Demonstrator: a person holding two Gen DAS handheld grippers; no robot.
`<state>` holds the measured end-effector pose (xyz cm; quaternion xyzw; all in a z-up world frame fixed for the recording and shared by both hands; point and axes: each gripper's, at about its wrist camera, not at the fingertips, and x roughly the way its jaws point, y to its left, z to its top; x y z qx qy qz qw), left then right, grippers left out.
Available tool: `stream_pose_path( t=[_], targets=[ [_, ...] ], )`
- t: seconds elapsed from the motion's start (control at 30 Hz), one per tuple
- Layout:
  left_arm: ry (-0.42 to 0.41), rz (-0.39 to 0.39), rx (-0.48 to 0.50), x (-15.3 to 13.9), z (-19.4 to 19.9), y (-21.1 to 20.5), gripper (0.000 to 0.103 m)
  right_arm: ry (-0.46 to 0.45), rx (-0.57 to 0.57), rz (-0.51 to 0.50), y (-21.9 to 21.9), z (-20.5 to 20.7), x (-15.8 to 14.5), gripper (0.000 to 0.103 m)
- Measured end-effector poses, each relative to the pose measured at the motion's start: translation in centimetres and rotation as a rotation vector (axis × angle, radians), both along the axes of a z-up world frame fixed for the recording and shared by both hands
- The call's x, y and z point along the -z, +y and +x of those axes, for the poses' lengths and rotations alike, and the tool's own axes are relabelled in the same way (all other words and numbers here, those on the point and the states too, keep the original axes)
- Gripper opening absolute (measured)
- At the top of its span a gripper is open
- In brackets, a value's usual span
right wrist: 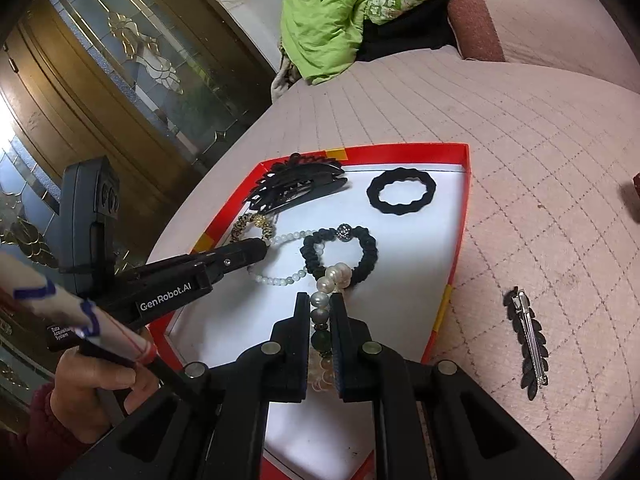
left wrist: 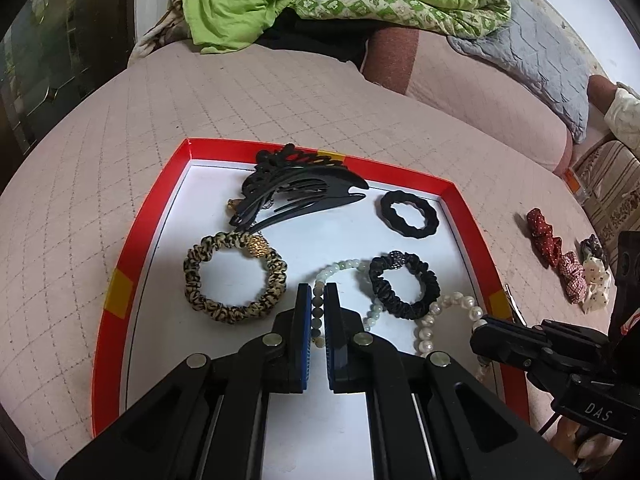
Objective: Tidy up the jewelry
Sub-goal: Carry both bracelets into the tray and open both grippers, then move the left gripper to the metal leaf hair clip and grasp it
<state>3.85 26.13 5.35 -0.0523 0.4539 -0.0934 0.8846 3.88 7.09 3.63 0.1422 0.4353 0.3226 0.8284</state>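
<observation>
- Left gripper [left wrist: 318, 312] is clenched on the pale bead bracelet [left wrist: 340, 270], with a few beads pinched between its blue pads near the middle of the red tray [left wrist: 120, 248].
- From that pinch the pale bead bracelet loops forward and to the right, and part of the loop passes under or against the black ruffled hair tie [left wrist: 404, 284]; I cannot tell which lies on top.
- Right gripper [right wrist: 321, 316] is clamped on the pearl bracelet [right wrist: 332, 276], holding grey and dark beads; the white pearls run straight ahead of its jaws and touch the near edge of the black ruffled hair tie [right wrist: 342, 252].
- Both strands therefore lie along each gripper's own forward axis, and both meet at the same hair tie, so any lift or pull probably needs to go back toward the holder to avoid dragging it.
- Other pieces in the tray sit farther off: the leopard hair tie [left wrist: 236, 278] to the left, the black hair claw [left wrist: 296, 192] at the far side, the plain black hair tie [left wrist: 408, 214] in the far right corner.
- Outside the tray on the pink bedcover [right wrist: 540, 160], the leaf hair clip [right wrist: 528, 344] lies lengthwise to the right, nearer the right gripper; the fabric bows [left wrist: 568, 264] lie beyond it.
</observation>
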Motion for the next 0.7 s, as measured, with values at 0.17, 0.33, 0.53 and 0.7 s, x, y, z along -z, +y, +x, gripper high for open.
stream_pose_path(
  t=[0.17,0.33,0.53,0.7],
  targets=[
    [0.006,0.0,-0.02,0.13,0.01,0.59,0.006,0.013,0.004,-0.003,-0.12,0.05,0.26,0.011],
    [0.02,0.006,-0.021,0.39,0.11,0.59,0.006,0.026,0.01,-0.014,-0.2,0.29,0.58,0.012],
    [0.017,-0.004,-0.024,0.34,0.16,0.54,0.006,0.024,0.002,-0.017,-0.37,0.14,0.41,0.012],
    [0.007,-0.017,-0.023,0.11,0.09,0.49,0.006,0.014,0.005,-0.002,-0.99,0.2,-0.22,0.012]
  ],
)
